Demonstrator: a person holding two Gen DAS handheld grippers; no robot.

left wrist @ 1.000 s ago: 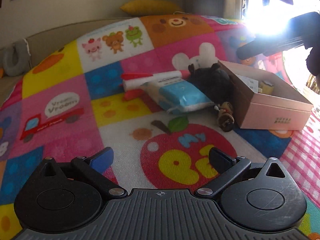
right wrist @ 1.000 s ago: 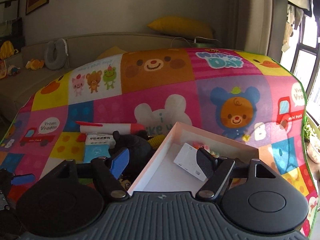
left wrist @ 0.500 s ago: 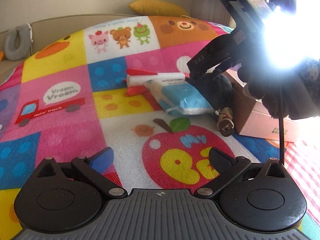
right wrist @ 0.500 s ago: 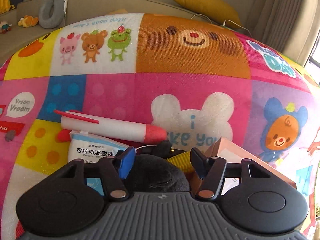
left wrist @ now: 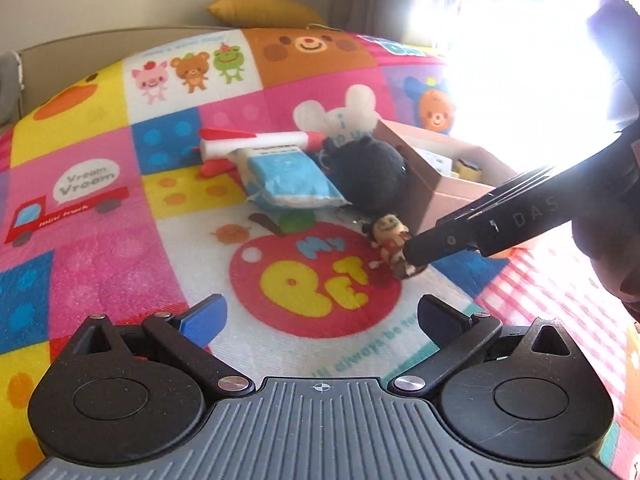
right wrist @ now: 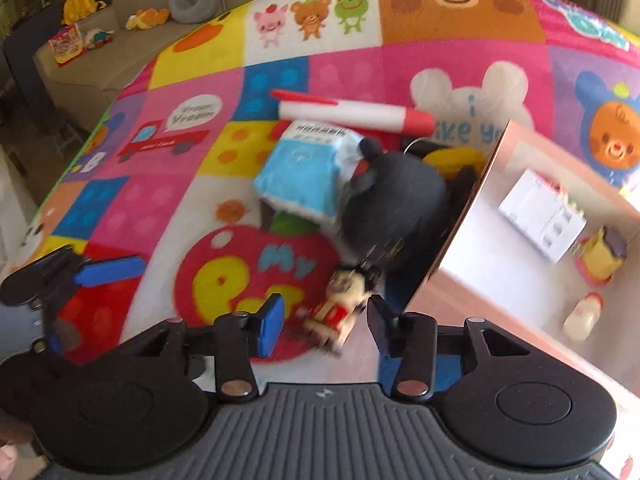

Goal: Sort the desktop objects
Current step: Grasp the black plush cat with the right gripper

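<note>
On the play mat (right wrist: pixel 200 184), the figurine (right wrist: pixel 340 304) lies between the closing right claw (right wrist: pixel 326 320), ungripped.

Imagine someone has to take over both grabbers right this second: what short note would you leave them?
Right gripper: jaws closing around the small figurine on the mat; not yet gripped.
Left gripper: open, empty.
Pink box: already holds a white packet, a yellow toy and a tiny bottle.
On the mat beside the box: black plush, blue wipes pack, red-and-white pen.
Likely next: finish the grip, carry the figurine to the box, then the rest.
</note>
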